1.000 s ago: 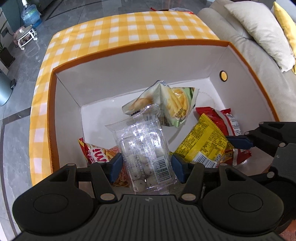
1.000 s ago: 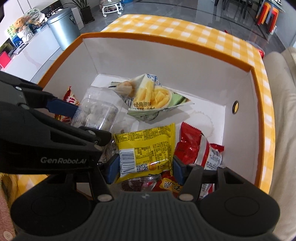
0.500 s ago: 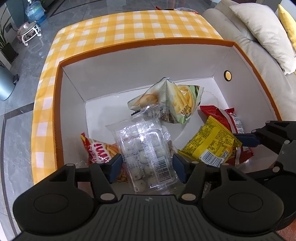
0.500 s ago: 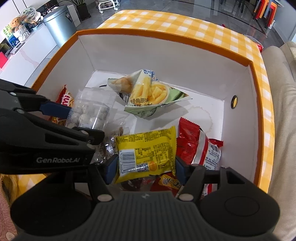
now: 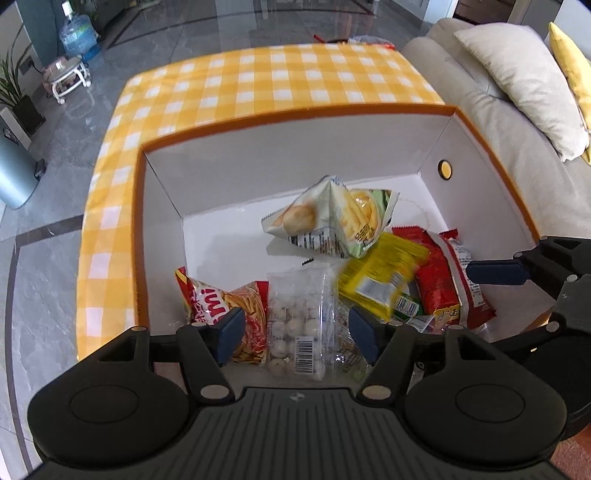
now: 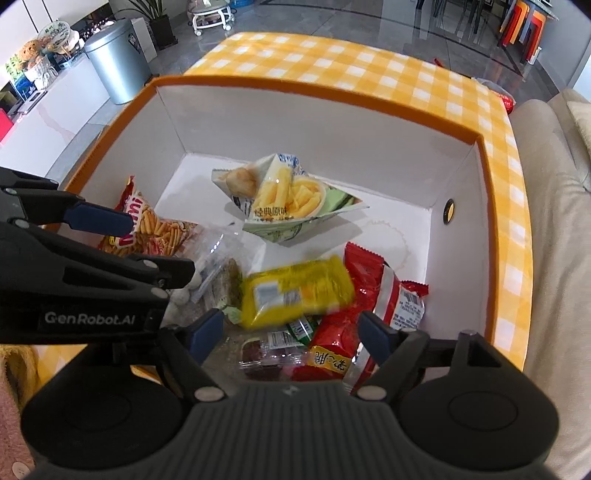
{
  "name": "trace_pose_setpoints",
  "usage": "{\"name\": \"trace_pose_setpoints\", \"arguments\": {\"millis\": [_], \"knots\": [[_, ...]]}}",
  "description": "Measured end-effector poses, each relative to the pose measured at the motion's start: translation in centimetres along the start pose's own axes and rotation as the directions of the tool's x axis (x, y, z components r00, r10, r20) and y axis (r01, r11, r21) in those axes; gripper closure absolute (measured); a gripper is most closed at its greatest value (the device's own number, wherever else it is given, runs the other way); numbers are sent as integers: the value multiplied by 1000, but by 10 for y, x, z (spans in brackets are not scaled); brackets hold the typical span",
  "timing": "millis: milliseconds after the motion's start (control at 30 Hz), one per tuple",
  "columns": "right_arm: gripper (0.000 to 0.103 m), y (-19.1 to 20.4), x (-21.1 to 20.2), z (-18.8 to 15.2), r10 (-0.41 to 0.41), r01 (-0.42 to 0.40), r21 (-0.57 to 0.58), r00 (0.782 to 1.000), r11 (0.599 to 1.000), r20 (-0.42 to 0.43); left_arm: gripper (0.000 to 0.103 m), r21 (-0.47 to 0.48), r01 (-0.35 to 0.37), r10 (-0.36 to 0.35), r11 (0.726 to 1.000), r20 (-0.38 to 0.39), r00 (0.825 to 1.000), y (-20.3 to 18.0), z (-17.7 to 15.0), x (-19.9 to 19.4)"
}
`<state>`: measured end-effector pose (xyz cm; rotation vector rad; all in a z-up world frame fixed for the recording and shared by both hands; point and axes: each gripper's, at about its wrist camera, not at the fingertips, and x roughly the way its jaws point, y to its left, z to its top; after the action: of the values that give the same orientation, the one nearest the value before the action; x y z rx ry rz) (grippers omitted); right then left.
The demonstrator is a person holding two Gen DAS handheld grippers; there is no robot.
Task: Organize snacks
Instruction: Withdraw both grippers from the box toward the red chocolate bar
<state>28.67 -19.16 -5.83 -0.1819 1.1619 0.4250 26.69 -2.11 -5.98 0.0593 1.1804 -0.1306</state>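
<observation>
My left gripper [image 5: 297, 332] hangs over the orange-rimmed white box [image 5: 295, 118], its jaws opening. A clear packet of white balls [image 5: 295, 321] lies below them on the box floor, free of both pads. My right gripper [image 6: 290, 334] is beside it with jaws opening too. A yellow packet [image 6: 295, 291] shows blurred just beyond its pads, loose above a red bag [image 6: 373, 295]. In the left wrist view that yellow packet [image 5: 376, 280] is at the right. A green-and-white fries bag [image 6: 288, 199] sits mid-box, and a red-yellow stick-snack bag [image 5: 221, 299] lies at the left wall.
The box stands on a yellow checked tablecloth [image 5: 277, 81]. A beige sofa with cushions [image 5: 517, 74] runs along the right. A metal bin [image 6: 114, 59] and a water bottle [image 5: 75, 35] stand on the grey floor beyond the table.
Both pairs of jaws have widened. The clear packet has dropped out of the left jaws onto the box floor, and the yellow packet has left the right jaws and is falling.
</observation>
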Motion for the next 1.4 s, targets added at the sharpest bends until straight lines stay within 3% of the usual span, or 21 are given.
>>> {"name": "trace_pose_setpoints", "arguments": {"millis": [533, 933, 1233, 1400], "knots": [[16, 7, -50, -23, -36, 30, 42, 989, 999, 143, 28, 19, -42, 38, 999, 159, 987, -10, -26, -54], [16, 28, -100, -77, -88, 77, 47, 948, 996, 307, 28, 6, -36, 33, 999, 270, 962, -22, -74, -98], [16, 36, -118, -136, -133, 95, 120, 921, 988, 367, 28, -6, -18, 19, 1000, 249, 968, -27, -116, -101], [16, 32, -117, -165, -142, 84, 178, 928, 981, 345, 28, -12, 11, -8, 1000, 207, 978, -37, -142, -94]]}}
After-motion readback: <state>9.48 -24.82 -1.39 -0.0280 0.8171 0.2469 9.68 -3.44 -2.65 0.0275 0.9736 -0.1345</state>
